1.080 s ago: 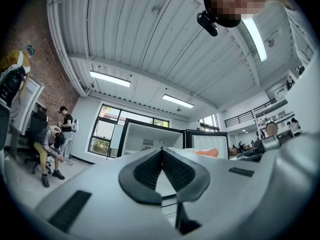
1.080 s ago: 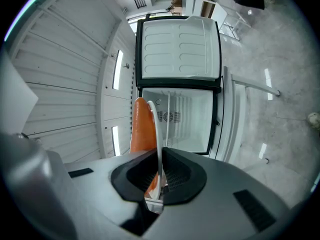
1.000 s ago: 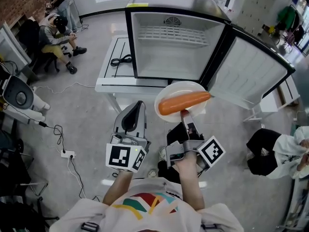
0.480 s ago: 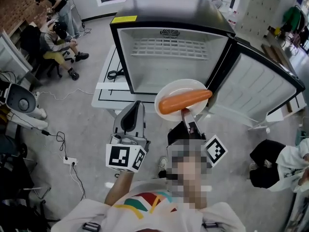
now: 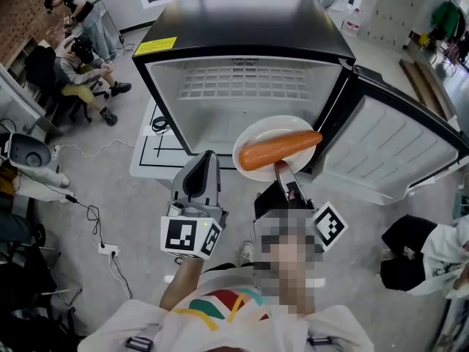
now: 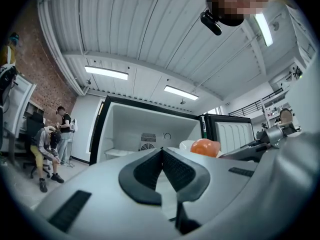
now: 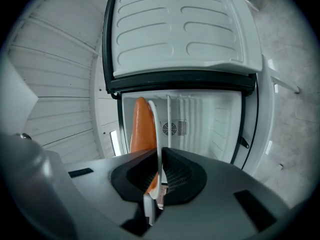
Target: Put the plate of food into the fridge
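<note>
The round white plate (image 5: 265,131) carries one long, smooth orange carrot-like piece of food (image 5: 278,150) lying across it, tip pointing right. It is held level in the air by its near rim, just in front of the open mouth of the black-cased, white-lined fridge (image 5: 249,119).

Over the last second the fridge has come much nearer and fills more of the head view, while the plate has kept its place ahead of the person. The approach looks nearly done; I judge that what is left is to reach forward and set the plate down inside.

The right hand-held gripper (image 5: 281,169) has its jaws almost together, pinching the plate's edge. Its own view shows the thin rim upright between the pads, the food to the left of it.

The left hand-held gripper (image 5: 202,176) hangs to the left of the plate, jaws together on nothing. The fridge's white-lined door (image 5: 381,152) stands swung open on the right.
</note>
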Motion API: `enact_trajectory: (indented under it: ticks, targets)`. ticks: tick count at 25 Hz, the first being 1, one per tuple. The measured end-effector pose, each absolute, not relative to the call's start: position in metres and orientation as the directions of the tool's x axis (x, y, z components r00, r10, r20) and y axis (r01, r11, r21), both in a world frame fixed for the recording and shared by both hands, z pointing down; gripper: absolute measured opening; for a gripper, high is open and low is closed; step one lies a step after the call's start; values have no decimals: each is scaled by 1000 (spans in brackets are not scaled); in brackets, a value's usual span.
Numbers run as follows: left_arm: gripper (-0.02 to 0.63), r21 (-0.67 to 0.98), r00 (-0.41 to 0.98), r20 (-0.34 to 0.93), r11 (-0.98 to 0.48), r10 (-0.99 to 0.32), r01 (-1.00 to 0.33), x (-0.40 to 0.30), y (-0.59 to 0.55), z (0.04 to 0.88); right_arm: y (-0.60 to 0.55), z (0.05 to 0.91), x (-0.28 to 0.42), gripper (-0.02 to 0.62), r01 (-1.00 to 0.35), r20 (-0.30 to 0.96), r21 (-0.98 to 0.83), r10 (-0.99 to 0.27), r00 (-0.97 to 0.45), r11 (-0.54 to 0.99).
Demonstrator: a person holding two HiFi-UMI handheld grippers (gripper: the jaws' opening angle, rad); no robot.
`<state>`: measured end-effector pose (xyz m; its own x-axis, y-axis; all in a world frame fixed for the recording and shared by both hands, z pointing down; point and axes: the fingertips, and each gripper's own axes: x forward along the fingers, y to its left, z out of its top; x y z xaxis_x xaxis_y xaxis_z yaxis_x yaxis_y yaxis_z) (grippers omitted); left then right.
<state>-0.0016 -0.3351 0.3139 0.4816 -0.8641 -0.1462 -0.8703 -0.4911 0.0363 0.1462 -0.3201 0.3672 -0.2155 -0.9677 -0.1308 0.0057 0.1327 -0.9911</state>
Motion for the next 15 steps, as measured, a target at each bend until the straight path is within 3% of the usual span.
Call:
enact_trajectory:
  ticks: [15]
  targets:
    - [6,67,495,-143,-508,-857,-859,8,-393,317,-381,351,148,25,5,-143,-989,-962,-233,145]
